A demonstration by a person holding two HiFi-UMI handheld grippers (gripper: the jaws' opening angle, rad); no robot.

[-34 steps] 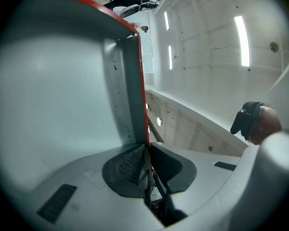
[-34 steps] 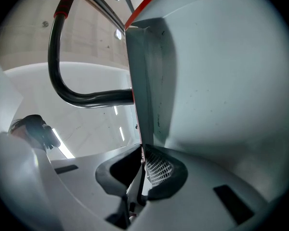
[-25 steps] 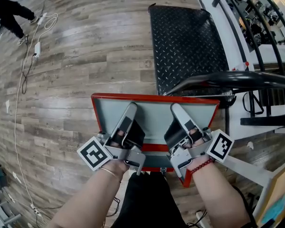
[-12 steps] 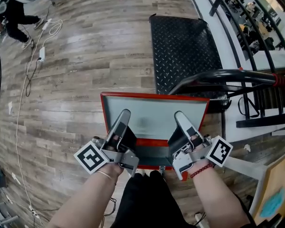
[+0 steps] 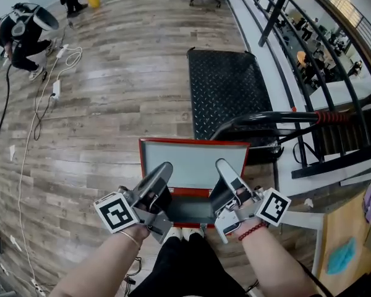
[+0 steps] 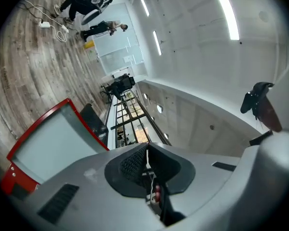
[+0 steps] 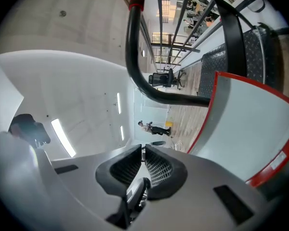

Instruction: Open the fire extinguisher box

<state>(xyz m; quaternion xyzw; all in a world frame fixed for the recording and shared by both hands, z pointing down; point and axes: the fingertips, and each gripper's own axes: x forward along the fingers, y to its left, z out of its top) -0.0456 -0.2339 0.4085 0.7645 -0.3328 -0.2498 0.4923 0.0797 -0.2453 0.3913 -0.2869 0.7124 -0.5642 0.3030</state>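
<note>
Two grey plastic grippers reach over the box's near edge. The left gripper (image 5: 164, 169) has just been closing, its jaws now together on nothing; the right gripper (image 5: 222, 164) is nearly together, empty. The flat, red-framed box (image 5: 173, 142) stands on a wood-plank floor (image 5: 111, 104) before a studded black metal platform (image 5: 226, 91).

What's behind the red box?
A black cart stands behind the box, its handle arching over its near end. Wood floor lies around it. The box covers the cart's nearest edge, so whether they touch cannot be seen.
</note>
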